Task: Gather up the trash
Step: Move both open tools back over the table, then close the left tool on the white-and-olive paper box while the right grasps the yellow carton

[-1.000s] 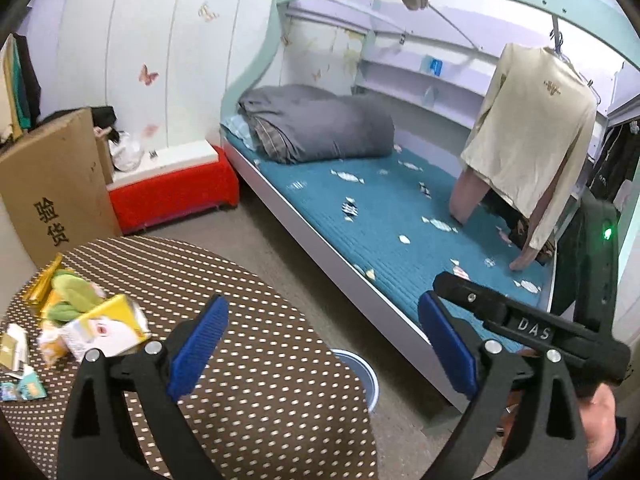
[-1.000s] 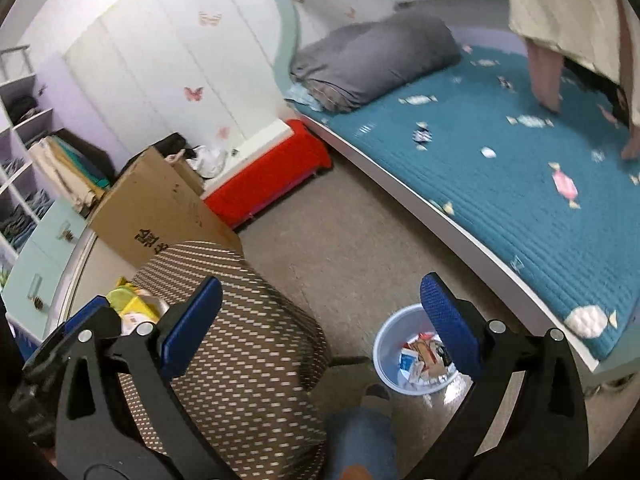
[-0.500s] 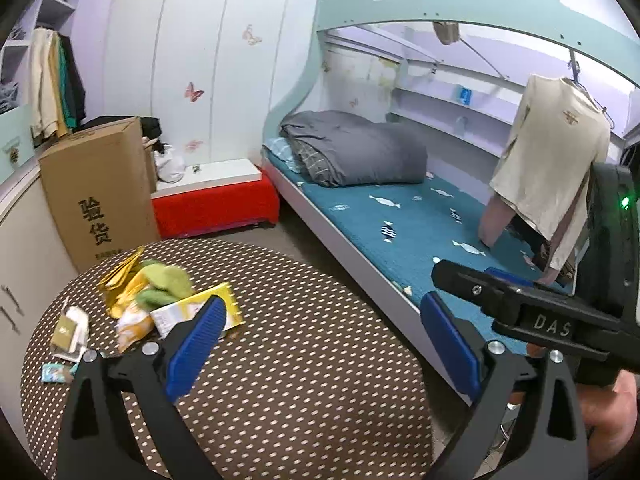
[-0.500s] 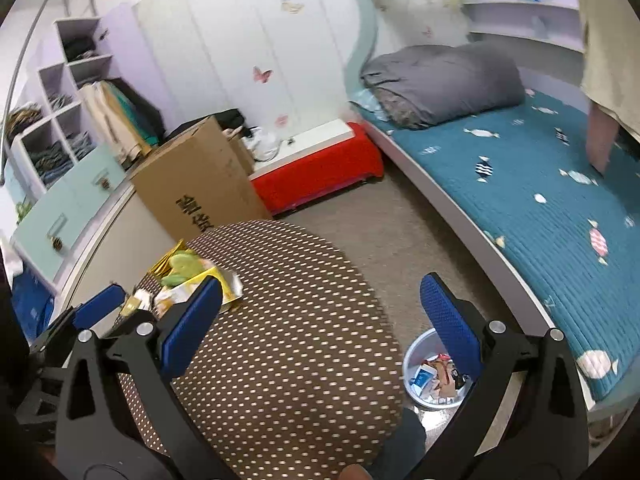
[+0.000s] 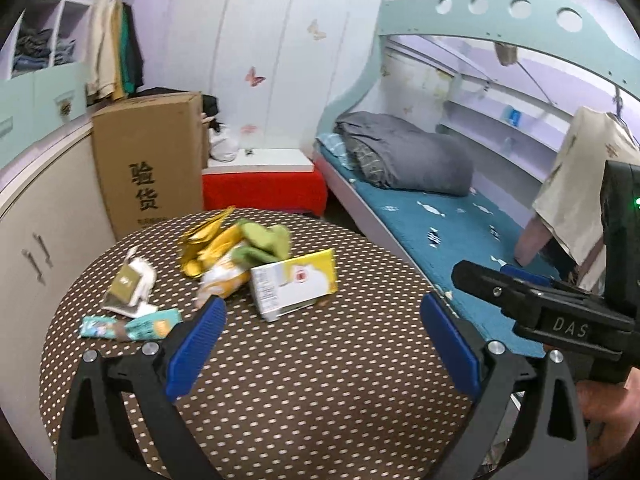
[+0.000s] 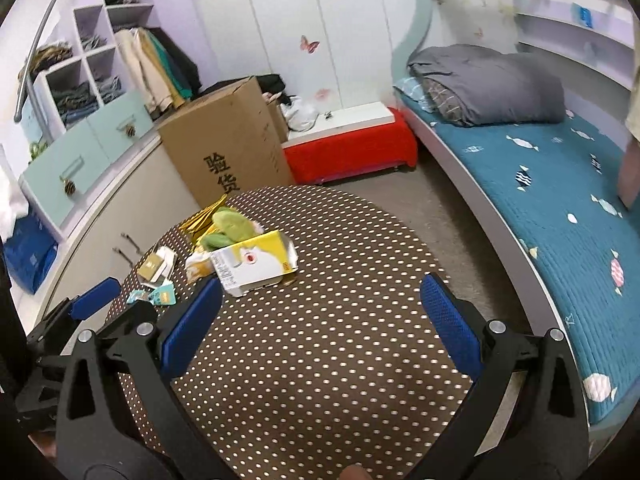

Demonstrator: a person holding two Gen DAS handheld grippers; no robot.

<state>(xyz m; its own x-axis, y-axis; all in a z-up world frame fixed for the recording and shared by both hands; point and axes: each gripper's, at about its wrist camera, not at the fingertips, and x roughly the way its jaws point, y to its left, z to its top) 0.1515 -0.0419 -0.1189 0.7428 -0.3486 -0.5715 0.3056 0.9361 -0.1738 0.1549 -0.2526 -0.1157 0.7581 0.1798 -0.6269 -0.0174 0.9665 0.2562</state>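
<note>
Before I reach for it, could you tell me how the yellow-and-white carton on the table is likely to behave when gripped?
The yellow-and-white carton lies flat with an end flap open, so it is probably empty and light. Its thin card walls would likely crush under the jaws. On the dotted tablecloth it should slide, not roll.

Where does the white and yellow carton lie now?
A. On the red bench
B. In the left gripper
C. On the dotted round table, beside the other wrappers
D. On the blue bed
C: the white and yellow carton lies on the dotted table next to the wrappers; both grippers are open and empty.
</note>
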